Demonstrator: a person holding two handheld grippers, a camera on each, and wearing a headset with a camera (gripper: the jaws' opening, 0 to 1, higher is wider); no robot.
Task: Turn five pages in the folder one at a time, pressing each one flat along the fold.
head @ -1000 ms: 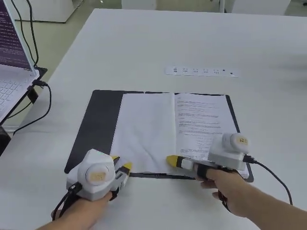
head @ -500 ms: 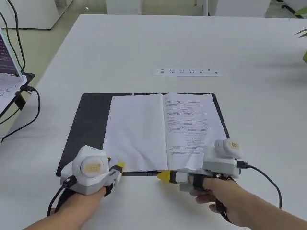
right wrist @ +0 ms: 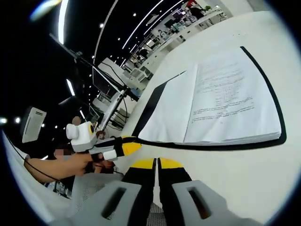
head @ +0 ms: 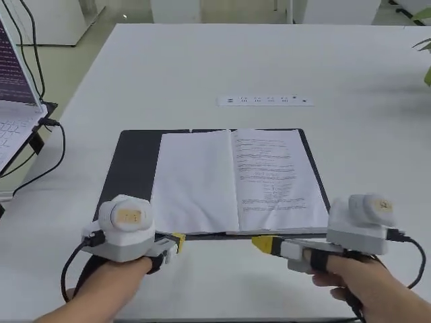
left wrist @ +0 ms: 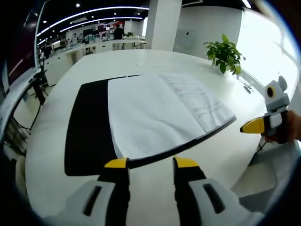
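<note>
The folder (head: 131,168) lies open on the white table, its black cover showing at the left. A blank white page (head: 195,182) lies flat on the left and a printed page (head: 276,178) on the right, with the fold (head: 234,182) between them. My left gripper (head: 177,241) rests on the table just in front of the folder's near edge, and its own view shows the yellow tips (left wrist: 150,163) apart, with nothing between them. My right gripper (head: 262,243) sits off the near edge below the printed page, its tips (right wrist: 157,163) together and holding nothing.
A white power strip (head: 266,101) lies beyond the folder. A laptop (head: 13,87) with black cables (head: 57,145) stands at the left edge of the table. A green plant (left wrist: 225,54) stands at the far right.
My right gripper has drawn back off the bottom of the fold and moved right, onto the bare table. The left gripper has slid just off the folder's near edge. The pages stay flat.
</note>
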